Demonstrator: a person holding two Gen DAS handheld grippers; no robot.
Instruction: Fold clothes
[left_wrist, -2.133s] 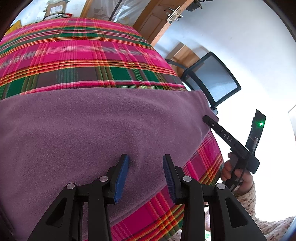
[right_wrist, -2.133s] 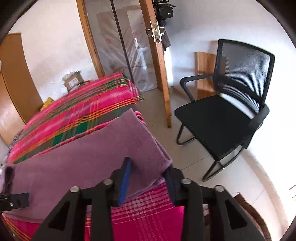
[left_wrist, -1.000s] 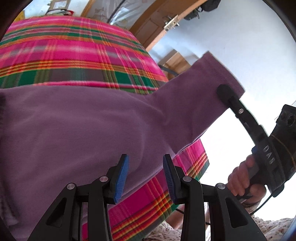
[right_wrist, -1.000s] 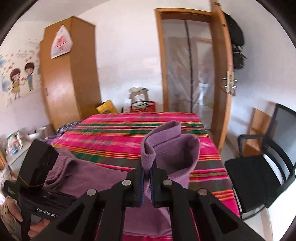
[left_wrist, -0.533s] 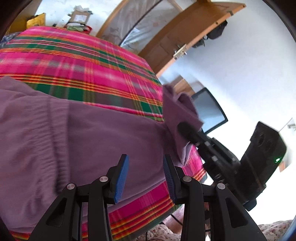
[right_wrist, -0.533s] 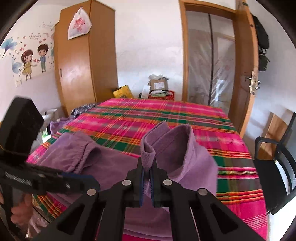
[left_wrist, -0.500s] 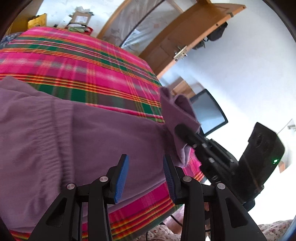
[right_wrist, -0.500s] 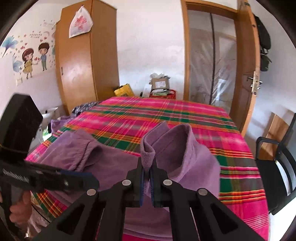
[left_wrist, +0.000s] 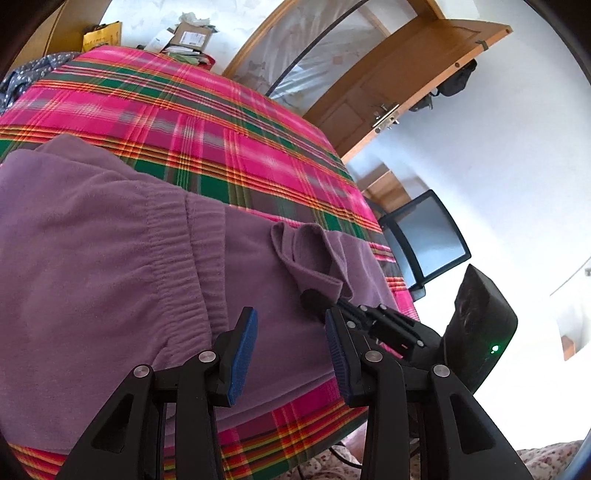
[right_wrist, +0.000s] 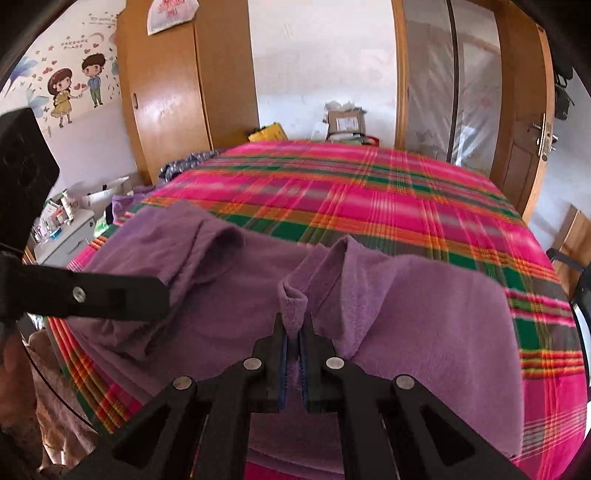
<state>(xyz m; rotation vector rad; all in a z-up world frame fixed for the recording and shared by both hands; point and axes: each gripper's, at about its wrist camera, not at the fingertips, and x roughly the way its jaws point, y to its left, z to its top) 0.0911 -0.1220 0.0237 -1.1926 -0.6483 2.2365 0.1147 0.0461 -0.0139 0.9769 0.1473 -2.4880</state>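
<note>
Right tongs (right_wrist: 293, 332) clamped shut on a raised, doubled fold of the purple fleece garment (right_wrist: 424, 332), pinched cloth standing up just beyond the tips. Left tongs (left_wrist: 291, 339) parted about halfway, empty, hovering just above the same garment (left_wrist: 110, 258) near its close edge. Right tongs' black tip (left_wrist: 314, 297) seen in the left wrist view just beyond and right of the left tongs' right pad, gripping the folded corner. Garment soft, napped, thick; a ribbed, gathered elastic band (left_wrist: 177, 258) running away from the left tongs on their left side. Spread flat on the bed's pink, green and orange plaid woven cover (left_wrist: 221, 129), long axis lying crosswise before both tongs, bunched at the left end.
</note>
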